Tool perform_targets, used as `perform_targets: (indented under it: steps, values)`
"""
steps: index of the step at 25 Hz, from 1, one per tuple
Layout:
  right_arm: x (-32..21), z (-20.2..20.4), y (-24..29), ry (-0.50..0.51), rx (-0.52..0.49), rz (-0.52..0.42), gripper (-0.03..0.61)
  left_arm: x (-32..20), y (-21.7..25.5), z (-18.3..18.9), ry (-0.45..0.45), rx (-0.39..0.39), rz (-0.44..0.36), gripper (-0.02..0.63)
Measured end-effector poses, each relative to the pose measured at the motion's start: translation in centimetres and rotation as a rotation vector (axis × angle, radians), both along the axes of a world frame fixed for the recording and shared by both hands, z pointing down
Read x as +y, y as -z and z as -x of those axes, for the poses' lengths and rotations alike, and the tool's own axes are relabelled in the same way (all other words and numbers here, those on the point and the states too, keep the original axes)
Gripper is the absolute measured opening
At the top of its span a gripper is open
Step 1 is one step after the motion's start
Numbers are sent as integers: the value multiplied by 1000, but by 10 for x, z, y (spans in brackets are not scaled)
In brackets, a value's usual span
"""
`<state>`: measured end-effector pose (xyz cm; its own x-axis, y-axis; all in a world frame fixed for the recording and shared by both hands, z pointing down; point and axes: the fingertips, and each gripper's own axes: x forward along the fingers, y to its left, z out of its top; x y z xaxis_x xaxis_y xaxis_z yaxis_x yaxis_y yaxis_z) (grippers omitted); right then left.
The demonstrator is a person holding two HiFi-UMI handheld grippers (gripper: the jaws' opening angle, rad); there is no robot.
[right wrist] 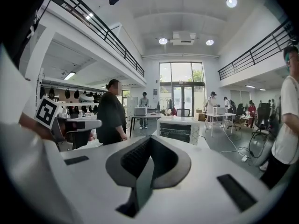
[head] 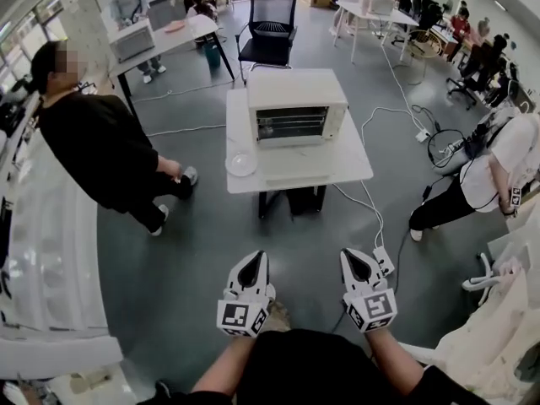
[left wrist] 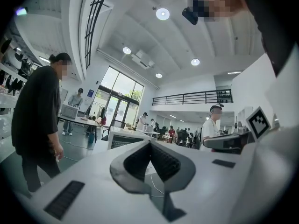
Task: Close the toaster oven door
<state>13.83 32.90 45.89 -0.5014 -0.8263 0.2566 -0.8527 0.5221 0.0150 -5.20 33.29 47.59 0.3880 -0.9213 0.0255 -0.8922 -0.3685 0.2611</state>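
Observation:
A cream toaster oven (head: 295, 106) stands on a small white table (head: 354, 163) a few steps ahead of me. Its wire rack shows through the front, and the door looks folded down flat toward me. Both grippers are held low near my body, far short of the table. The left gripper (head: 251, 264) is shut with nothing in it, and so is the right gripper (head: 356, 262). In the left gripper view the shut tips (left wrist: 150, 141) point toward the oven (left wrist: 122, 139). In the right gripper view the oven (right wrist: 180, 129) sits just beyond the shut tips (right wrist: 149, 136).
A clear round dish (head: 241, 164) lies on the table's left side. A person in black (head: 101, 142) stands left of the table, and one in white (head: 498, 171) at the right. A power strip (head: 384, 261) and its cable lie on the floor. An office chair (head: 270, 28) stands behind the table.

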Motion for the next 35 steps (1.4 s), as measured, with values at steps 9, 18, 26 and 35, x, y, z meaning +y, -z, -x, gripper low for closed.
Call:
perform_targets:
  steps: [9,18,26,35]
  values:
    - [-92,54,3,-17,18,8,14,-89,-1,55,-3,3,17,17]
    - [-176,105,-9,-48,57,16,14,-176,-22,106,-44,16,34,17]
    - [-208,131,-23,-45,68,34,14,-201,-38,135,-41,26,55,17]
    - [-205,145,-25,-22,76,49,14,-185,-39,149,-10,67,67,17]
